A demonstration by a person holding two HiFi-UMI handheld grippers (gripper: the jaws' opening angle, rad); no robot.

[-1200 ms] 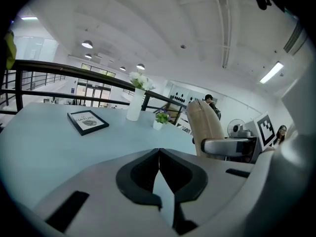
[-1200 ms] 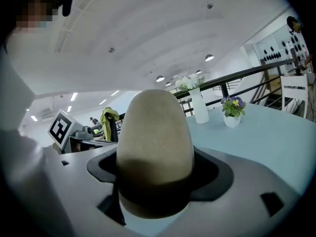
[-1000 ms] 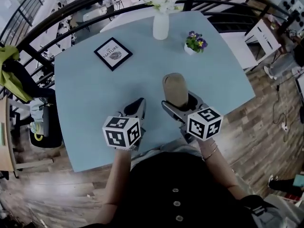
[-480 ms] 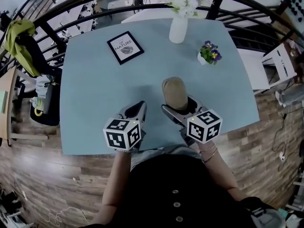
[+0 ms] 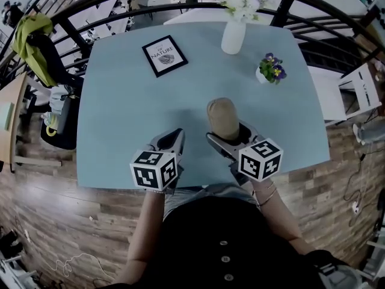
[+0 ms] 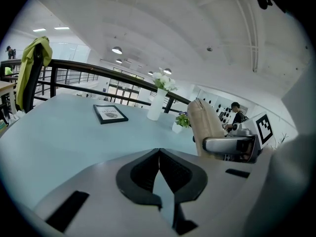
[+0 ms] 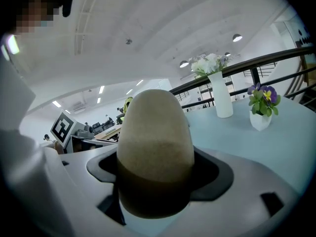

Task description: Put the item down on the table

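Observation:
A tan, rounded soft case stands upright between the jaws of my right gripper, which is shut on its lower part, over the near middle of the light blue table. In the right gripper view the case fills the middle, clamped at its base by the right gripper. Whether its bottom touches the table is hidden. My left gripper sits to its left, jaws shut together with nothing between them. The left gripper view shows the case in the right gripper.
A black-framed picture lies at the far left of the table. A white vase with flowers stands at the back edge, a small pot of purple flowers to its right. Black railing runs behind; a chair with a green jacket stands left.
The head view has swung, so the table and its things have slid right and down in the picture. Both grippers and the case keep their places relative to each other.

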